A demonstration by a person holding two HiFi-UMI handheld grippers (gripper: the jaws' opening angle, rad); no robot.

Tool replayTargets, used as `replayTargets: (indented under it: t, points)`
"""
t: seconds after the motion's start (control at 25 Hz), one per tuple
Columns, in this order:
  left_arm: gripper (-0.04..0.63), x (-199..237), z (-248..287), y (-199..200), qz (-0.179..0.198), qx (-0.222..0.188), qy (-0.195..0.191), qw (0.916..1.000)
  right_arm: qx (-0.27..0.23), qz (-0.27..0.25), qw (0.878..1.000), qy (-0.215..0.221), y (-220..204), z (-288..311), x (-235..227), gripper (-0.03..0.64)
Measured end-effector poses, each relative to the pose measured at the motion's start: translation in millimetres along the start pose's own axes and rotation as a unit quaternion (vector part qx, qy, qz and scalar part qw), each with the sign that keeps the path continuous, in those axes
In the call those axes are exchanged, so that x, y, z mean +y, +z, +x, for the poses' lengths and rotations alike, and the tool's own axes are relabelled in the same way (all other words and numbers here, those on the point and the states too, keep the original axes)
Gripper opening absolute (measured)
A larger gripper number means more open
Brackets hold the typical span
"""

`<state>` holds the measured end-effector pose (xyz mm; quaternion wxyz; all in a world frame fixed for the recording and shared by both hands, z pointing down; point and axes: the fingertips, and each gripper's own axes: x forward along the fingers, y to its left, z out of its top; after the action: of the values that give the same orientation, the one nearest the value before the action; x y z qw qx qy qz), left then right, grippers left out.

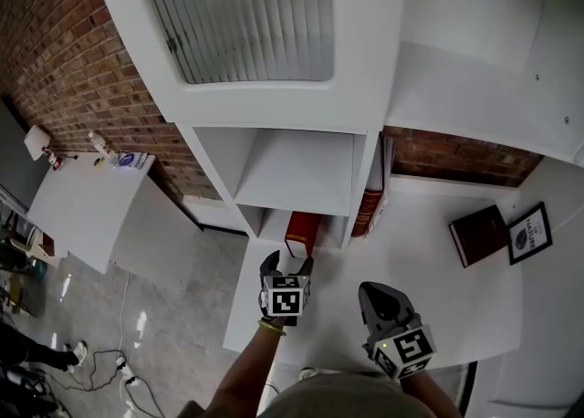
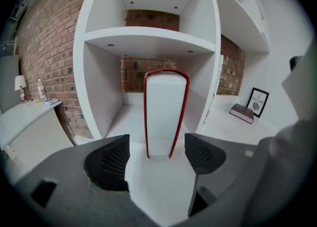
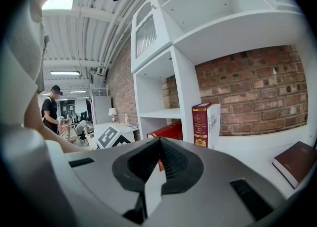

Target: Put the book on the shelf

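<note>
A red-covered book [image 1: 301,232] stands upright at the front of the lower bay of the white shelf unit [image 1: 292,170]. In the left gripper view its white page edge [image 2: 166,112] faces me. My left gripper [image 1: 286,262] [image 2: 156,155] is open just in front of the book, a pad on either side of the book's base and neither touching it. To the right my right gripper [image 1: 376,292] [image 3: 158,141] is shut on nothing and sits over the white ledge. The red book [image 3: 168,131] also shows past its jaws.
A dark red book with a gold-printed spine [image 1: 368,211] [image 3: 201,124] stands in the neighbouring bay. A brown book [image 1: 478,235] lies flat on the ledge beside a framed print [image 1: 530,233]. A white table [image 1: 91,211] stands at the left. People stand far back [image 3: 49,114].
</note>
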<state>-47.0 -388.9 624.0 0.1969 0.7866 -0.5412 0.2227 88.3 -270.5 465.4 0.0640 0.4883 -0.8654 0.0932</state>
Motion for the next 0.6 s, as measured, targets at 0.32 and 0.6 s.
replayTargets:
  t: [0.32, 0.6]
  points:
    - [0.342, -2.4, -31.6, 6.0, -0.022, -0.026, -0.01, 0.9994, 0.006, -0.005, 1.0, 0.009, 3.7, -7.3, 17.6, 0.006]
    - [0.337, -10.3, -56.9, 7.5, -0.021, -0.035, -0.02, 0.999, -0.009, -0.004, 1.0, 0.017, 5.4, -13.1, 32.7, 0.006]
